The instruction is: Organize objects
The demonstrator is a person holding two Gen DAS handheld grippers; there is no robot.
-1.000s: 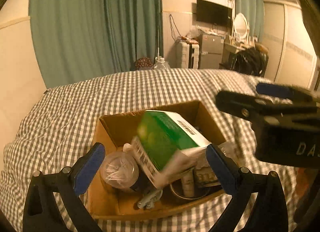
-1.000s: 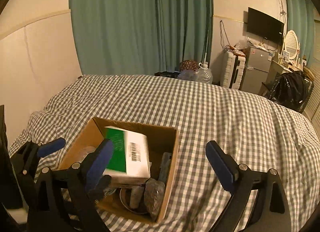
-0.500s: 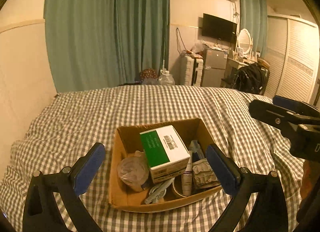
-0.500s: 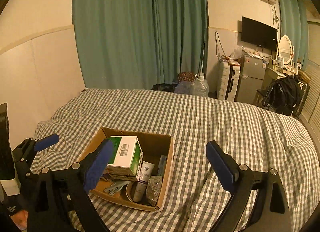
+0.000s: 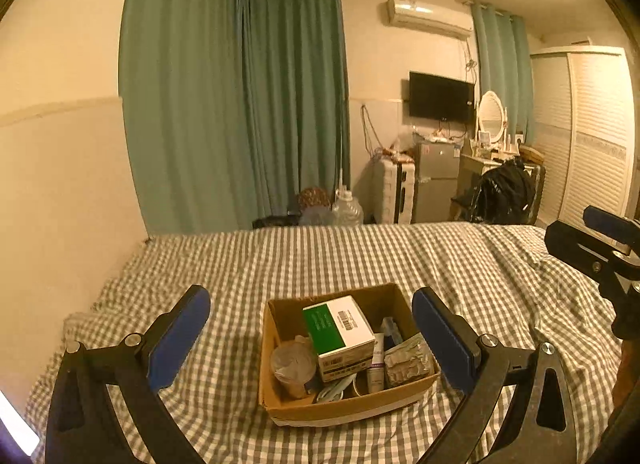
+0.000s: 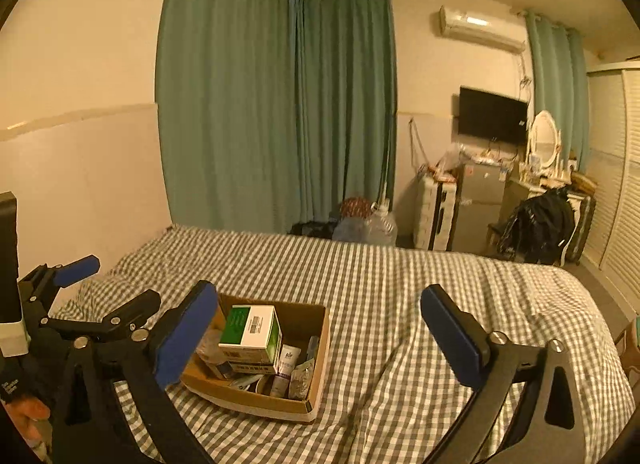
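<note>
Both grippers are pulling back and rising from where they were a second ago, when the green-and-white box (image 5: 338, 330) was a blur tumbling between the left tool's pads; now it is lying at rest, tilted, on top of the other things in the cardboard box (image 5: 340, 410), which is looking smaller in both views. That carton is sitting on the checked bedspread (image 5: 360, 256) of the bed, toward its near left part.

Much of the carton's contents is proving hard to read. A clear plastic cup (image 5: 292, 364) is leaning at the left inside it, a white tube (image 5: 376, 368) is standing upright beside the green-and-white box, and a crumpled silvery packet (image 5: 408, 360) is filling the right corner; the items underneath are being hidden by those above and cannot be identified. Print on the tube is too small to make out.

The left gripper (image 5: 312, 340) is hovering above the bed with its jaws spread wide, holding nothing and touching nothing. The right gripper (image 6: 320, 336) is doing the same, jaws fully apart and empty, with the carton sitting just inside its left pad in the right wrist view. Each tool is being cut off by the frame edge in the other's view.
</note>
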